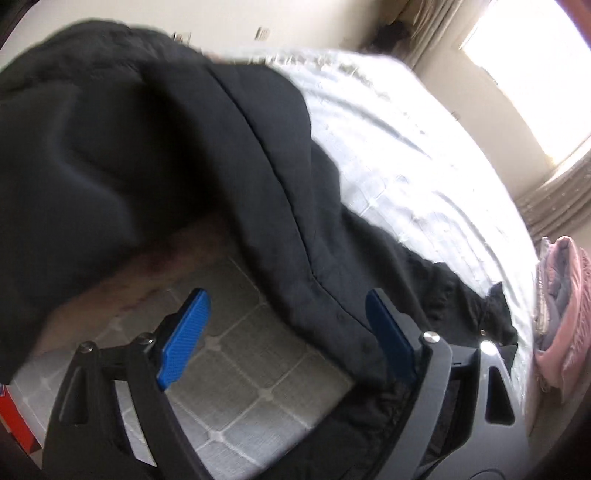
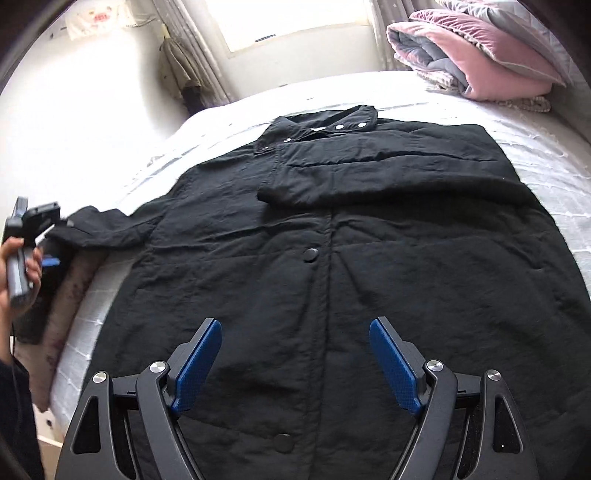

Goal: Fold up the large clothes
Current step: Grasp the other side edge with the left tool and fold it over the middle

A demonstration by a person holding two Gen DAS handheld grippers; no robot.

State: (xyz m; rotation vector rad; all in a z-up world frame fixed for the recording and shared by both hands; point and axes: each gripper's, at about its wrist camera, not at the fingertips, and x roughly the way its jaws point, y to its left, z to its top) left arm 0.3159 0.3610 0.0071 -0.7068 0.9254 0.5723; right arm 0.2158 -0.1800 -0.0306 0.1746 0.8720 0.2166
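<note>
Black coat [image 2: 332,258] lies spread front-up over most of the bed [image 2: 554,177], its collar [image 2: 317,129] toward the far edge near the window [image 2: 295,22] and its hem at the near edge. One sleeve [image 2: 369,177] is folded across the chest, below the collar. The other sleeve [image 2: 99,229] stretches out to the bed's left edge and hangs off it. A pink and grey quilt [image 2: 480,55] is bundled at the far right corner of the bed.

The right gripper [image 2: 295,354] hovers over the coat's lower front, its jaws wide apart with nothing between them. The left gripper [image 1: 288,332], held in a hand [image 2: 18,273] off the bed's left edge, also has its jaws spread wide; dark cloth drapes against its right finger [image 1: 391,332], but the pads are not pressing on it. Tiled floor [image 1: 240,369] shows between them.
</note>
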